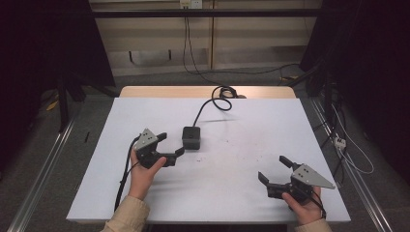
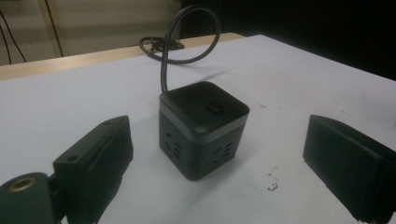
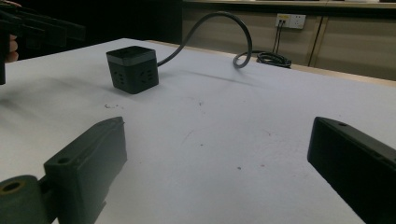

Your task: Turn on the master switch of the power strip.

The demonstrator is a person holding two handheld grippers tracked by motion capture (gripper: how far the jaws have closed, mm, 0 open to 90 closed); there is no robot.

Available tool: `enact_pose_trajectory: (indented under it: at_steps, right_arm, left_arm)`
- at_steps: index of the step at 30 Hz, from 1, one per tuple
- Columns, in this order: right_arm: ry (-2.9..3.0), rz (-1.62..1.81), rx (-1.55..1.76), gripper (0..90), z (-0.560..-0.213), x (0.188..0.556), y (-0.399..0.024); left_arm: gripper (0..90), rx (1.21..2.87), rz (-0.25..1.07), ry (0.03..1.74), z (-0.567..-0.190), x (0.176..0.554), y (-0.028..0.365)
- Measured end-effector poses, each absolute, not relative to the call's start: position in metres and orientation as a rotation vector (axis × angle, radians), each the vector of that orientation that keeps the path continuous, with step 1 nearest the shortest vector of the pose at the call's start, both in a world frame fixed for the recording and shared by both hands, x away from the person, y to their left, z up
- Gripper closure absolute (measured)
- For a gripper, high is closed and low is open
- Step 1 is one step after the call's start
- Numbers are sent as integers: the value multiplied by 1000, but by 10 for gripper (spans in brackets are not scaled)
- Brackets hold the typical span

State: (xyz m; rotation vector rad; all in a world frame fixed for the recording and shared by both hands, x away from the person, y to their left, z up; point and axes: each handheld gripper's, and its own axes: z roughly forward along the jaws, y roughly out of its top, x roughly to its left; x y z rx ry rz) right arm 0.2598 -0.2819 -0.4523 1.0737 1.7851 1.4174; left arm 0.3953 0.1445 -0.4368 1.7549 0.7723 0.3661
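Reviewing the high view, I found the black socket cube (image 1: pixel 191 137) standing upright on the white table (image 1: pixel 251 188), left of centre, its cable (image 1: pixel 212 104) looping away to the far edge. I held the left gripper (image 1: pixel 170 145) just beside the cube, jaws spread wide and touching nothing; in its own view the cube sat between and beyond them. The right gripper (image 1: pixel 273 169) hovered well apart near the front right corner, jaws likewise spread and empty.
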Motion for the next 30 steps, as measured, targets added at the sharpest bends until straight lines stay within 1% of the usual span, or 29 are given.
enact_pose_trajectory:
  at_steps: [11, 30]
  right_arm:
    - [1788, 1419, 1070, 43, -452, 260, -281]
    - [1790, 1418, 1069, 46, -452, 260, -281]
  left_arm:
    - [95, 1760, 356, 766, -436, 400, 138]
    - [191, 1770, 347, 766, -435, 408, 130]
